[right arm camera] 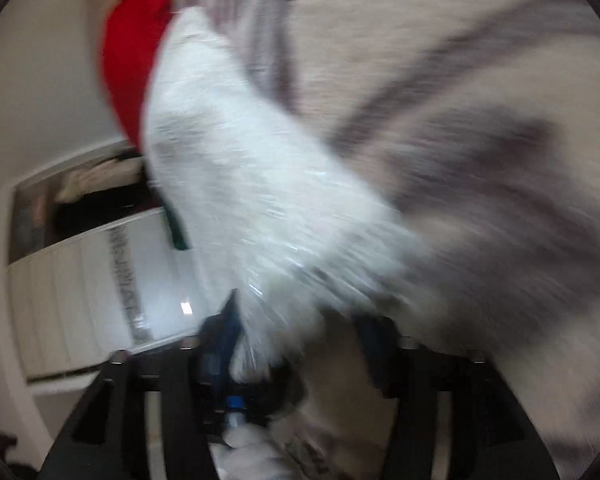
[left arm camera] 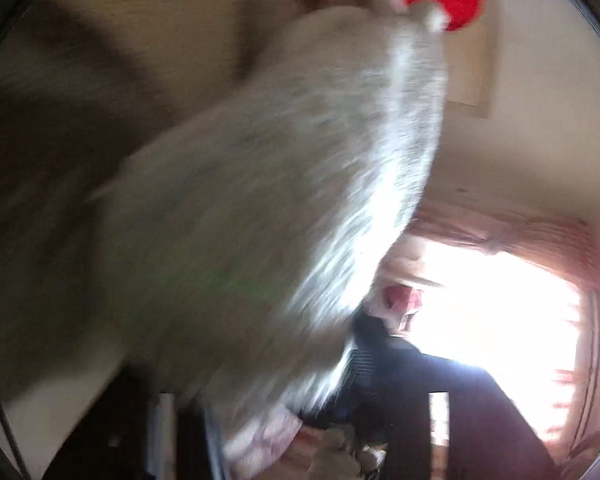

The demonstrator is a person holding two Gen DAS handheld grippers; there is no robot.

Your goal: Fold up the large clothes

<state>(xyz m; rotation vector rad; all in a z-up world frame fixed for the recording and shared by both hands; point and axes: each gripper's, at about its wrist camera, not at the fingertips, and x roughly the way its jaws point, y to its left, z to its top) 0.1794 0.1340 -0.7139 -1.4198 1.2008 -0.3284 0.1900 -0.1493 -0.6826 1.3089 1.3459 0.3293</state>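
Everything's blurry. The fuzzy white garment [right arm camera: 236,184] hangs up close across both views, bunched between the right gripper [right arm camera: 256,364] fingers, seemingly pinched. Left tongs hidden, can't tell their state.

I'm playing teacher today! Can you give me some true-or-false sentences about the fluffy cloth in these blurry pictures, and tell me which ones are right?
1. The fluffy garment is whitish. True.
2. It lies flat and neatly folded on a table. False: it hangs up in the air, close to both cameras.
3. Something red shows behind it. True.
4. The room is dark, with no window. False: a bright window with pinkish curtains glows in the left wrist view.
5. Both pictures are sharp. False: both are motion-blurred.
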